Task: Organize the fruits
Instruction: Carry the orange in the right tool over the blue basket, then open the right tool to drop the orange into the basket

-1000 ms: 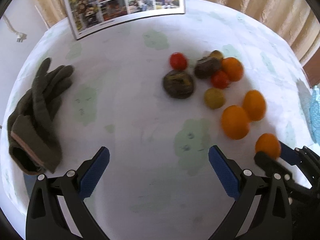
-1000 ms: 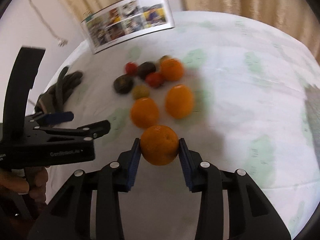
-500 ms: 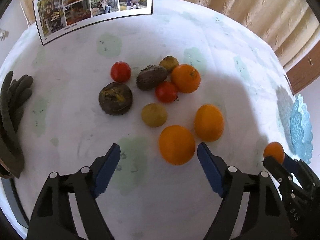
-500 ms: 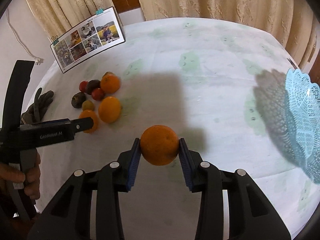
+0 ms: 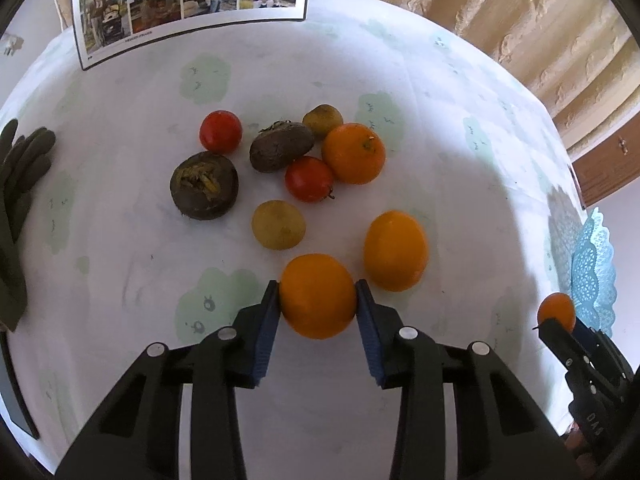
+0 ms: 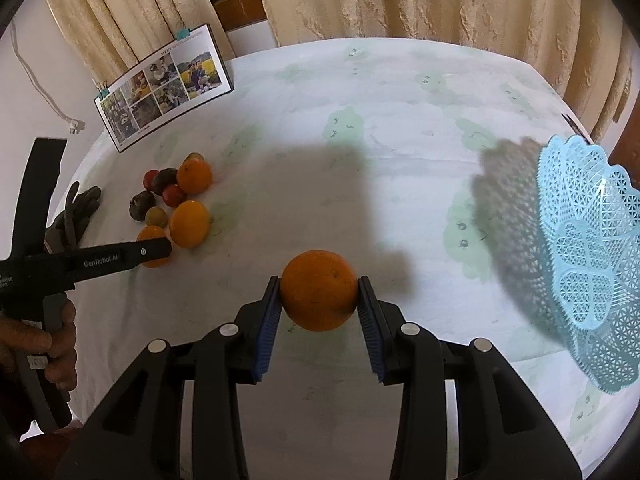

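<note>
L gripper (image 5: pixel 317 312) jaws newly closed—round orange (image 5: pixel 318 296); R gripper (image 6: pixel 319 304) gripping dimpled orange (image 6: pixel 319 290).

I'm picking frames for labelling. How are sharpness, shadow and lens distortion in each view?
Left wrist: sharp, the table bulges from fisheye, a soft shadow darkens its right side. Right wrist: also sharp, a broad shadow falls mid-table, and the basket throws a latticed shadow leftward.

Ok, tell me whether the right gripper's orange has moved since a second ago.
Yes. The orange moved rightward, away from the fruit pile, toward the blue basket.
</note>
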`<state>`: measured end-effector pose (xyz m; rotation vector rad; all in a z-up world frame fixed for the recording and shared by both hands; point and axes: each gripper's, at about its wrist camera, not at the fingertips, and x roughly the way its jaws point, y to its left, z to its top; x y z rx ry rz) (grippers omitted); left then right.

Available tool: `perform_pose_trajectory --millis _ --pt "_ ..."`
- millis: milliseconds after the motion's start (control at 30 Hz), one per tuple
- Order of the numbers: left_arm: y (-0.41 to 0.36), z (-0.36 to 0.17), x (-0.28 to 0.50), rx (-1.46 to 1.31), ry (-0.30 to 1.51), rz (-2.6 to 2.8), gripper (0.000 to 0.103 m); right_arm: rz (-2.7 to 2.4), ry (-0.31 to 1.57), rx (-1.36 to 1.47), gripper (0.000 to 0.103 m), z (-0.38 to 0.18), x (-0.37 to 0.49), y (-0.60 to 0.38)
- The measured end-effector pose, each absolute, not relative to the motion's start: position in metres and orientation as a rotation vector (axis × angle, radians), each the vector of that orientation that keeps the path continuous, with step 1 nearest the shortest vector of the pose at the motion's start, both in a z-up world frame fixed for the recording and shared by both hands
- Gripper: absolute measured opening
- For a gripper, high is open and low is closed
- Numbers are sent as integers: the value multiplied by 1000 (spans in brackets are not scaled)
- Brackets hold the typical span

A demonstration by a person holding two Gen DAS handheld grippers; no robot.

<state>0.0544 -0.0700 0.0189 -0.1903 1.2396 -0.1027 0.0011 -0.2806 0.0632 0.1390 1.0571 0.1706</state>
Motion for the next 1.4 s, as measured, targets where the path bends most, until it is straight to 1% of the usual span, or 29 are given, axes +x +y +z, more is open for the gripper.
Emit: perform_pose_trajectory --millis 233,467,733,933,1100,1167,1200,1400 --pt "-76 32 46 -214 1224 -98 38 149 1016 176 39 79 -2 -308" --pt "-114 64 42 -191 1174 -156 38 69 968 248 39 98 -15 -361" --pt "-198 88 44 -126 1143 -302 38 -79 958 290 39 99 -38 -431" --pt "-268 90 38 -61 1145 -409 38 -142 980 296 39 88 -51 -470" --pt "-310 89 31 -14 1147 -467 38 -161 976 322 41 84 -59 -493" --pt "-326 89 30 4 1147 -486 38 -169 964 329 43 85 -63 -501" --pt "-333 89 29 11 1148 -495 38 -172 958 331 49 86 -65 -504" --pt "-363 87 21 42 1149 -544 38 -186 918 323 50 94 -81 -518"
